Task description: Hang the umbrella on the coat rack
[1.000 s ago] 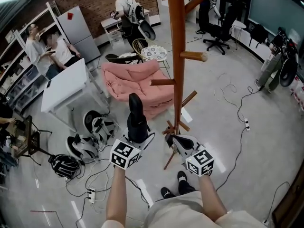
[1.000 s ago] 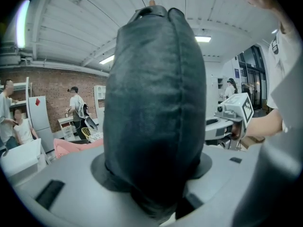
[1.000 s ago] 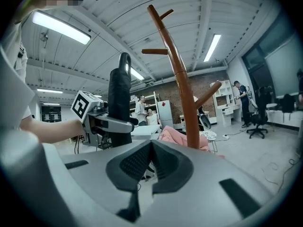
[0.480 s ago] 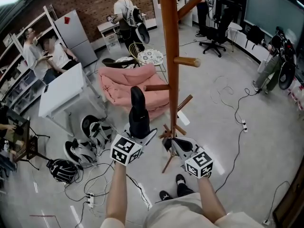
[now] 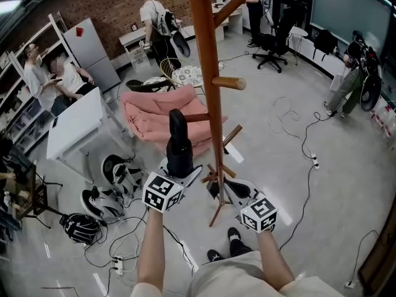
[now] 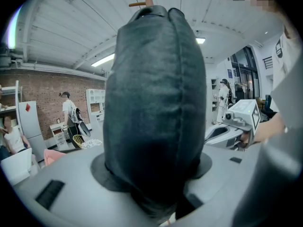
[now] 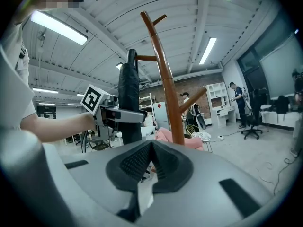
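Note:
A black folded umbrella (image 5: 178,140) stands upright in my left gripper (image 5: 180,167), whose jaws are shut on its lower part. In the left gripper view the umbrella (image 6: 156,112) fills the middle, with the rack's top tip (image 6: 147,0) just above it. The brown wooden coat rack (image 5: 207,85) rises right of the umbrella, with pegs (image 5: 229,83) sticking out to the right and left. My right gripper (image 5: 218,188) is by the rack's foot, shut with nothing in it. From the right gripper view the umbrella (image 7: 129,96) stands left of the rack pole (image 7: 166,86).
A pink cushion seat (image 5: 162,116) lies behind the rack, and a white table (image 5: 77,125) stands at the left. Helmets, bags and cables (image 5: 111,193) litter the floor on the left. Several people stand at the back. An office chair (image 5: 272,42) stands far right.
The left gripper with the umbrella has drifted a little up and closer to the rack pole. The view has shifted, so the rack shows further left. The right gripper has kept still.

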`<state>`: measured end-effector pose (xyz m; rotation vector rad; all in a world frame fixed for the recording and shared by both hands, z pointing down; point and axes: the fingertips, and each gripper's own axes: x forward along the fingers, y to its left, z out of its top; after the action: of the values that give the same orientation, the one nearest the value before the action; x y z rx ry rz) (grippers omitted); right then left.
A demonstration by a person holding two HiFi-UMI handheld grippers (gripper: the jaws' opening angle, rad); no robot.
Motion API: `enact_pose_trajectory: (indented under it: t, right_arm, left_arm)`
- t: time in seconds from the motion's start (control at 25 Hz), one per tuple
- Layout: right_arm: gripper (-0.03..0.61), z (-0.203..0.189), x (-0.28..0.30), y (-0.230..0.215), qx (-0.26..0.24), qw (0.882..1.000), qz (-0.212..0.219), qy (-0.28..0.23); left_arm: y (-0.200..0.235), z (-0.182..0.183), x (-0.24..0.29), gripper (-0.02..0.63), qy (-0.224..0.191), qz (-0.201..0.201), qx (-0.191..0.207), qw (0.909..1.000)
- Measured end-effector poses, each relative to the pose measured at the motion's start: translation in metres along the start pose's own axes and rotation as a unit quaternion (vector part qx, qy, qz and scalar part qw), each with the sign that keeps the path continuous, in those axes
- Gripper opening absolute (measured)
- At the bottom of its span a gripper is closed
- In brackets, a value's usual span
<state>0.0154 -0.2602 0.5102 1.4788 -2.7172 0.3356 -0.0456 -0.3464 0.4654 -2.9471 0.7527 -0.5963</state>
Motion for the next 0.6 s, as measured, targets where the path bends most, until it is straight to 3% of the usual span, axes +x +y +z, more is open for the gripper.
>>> enact_pose_trajectory:
  t: [0.6]
  right_arm:
    - [0.003,-0.003,0.003,-0.002,-0.001,1.0,-0.005,0.007]
  left_arm:
    - [-0.006,-0.01,0.014,0.261,0.011,-0.023,-0.003,0.9997]
